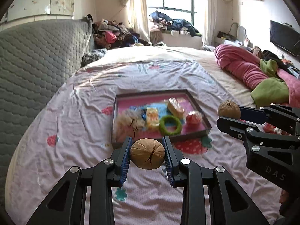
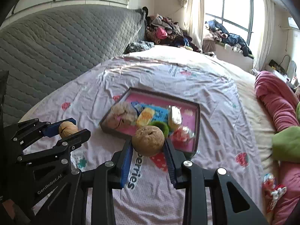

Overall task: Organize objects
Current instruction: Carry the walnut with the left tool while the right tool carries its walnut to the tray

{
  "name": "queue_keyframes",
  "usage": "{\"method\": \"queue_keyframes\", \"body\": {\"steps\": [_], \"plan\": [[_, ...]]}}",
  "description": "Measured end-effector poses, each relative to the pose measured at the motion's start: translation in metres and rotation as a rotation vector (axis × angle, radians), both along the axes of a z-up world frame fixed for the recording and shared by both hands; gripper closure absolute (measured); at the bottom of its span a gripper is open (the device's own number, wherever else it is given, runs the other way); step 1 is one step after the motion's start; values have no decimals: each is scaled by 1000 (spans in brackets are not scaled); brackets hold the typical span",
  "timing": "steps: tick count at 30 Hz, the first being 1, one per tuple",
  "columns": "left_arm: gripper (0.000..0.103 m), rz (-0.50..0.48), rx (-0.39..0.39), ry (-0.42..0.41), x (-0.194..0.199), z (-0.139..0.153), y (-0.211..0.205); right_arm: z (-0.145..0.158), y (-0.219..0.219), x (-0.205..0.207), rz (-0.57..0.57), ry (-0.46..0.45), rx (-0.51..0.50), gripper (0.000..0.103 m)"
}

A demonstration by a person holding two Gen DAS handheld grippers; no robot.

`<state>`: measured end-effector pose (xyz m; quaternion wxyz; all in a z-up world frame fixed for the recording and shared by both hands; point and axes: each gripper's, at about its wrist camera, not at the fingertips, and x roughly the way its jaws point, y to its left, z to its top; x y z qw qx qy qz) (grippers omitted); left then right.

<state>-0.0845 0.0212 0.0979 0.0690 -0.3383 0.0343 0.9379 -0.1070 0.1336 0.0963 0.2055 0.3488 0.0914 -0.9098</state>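
Note:
My left gripper [image 1: 147,156] is shut on a smooth tan walnut [image 1: 147,156] and holds it above the bedsheet, just short of the tray's near edge. My right gripper [image 2: 148,140] is shut on a rougher brown walnut [image 2: 148,140] over the tray's near corner. Each gripper shows in the other view: the right one [image 1: 229,112] with its walnut [image 1: 229,111], the left one [image 2: 68,129] with its walnut [image 2: 68,129]. The dark-rimmed tray [image 1: 198,109] with a pink floor holds a green ring [image 1: 170,125], a yellow packet [image 1: 152,119], a wrapped cake [image 1: 175,106], a red wrapped sweet [image 1: 194,118] and a beige fluffy item [image 1: 129,122].
The tray [image 2: 196,123] lies on a pink strawberry-print sheet [image 1: 75,121]. A grey quilted headboard [image 1: 37,60] stands to the left. A rolled pink and green blanket [image 1: 262,78] lies to the right. A red snack packet [image 2: 271,193] lies near the blanket. Clothes are piled by the window.

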Motion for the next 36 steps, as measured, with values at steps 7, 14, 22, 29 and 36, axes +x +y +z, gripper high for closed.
{"method": "queue_keyframes", "body": {"steps": [7, 14, 22, 29, 36], "plan": [[70, -6, 7, 31, -22, 23, -2, 29, 1, -12, -4, 52, -12, 69], [70, -12, 5, 50, -56, 37, -1, 39, -3, -33, -8, 78, -15, 69], [70, -6, -10, 37, -106, 29, -2, 31, -12, -71, -5, 74, -21, 69], [70, 3, -16, -5, -146, -10, -4, -2, -22, -102, 2, 43, -10, 69], [70, 1, -14, -50, -172, -52, -5, -47, -30, -126, 13, -18, 0, 69]]}}
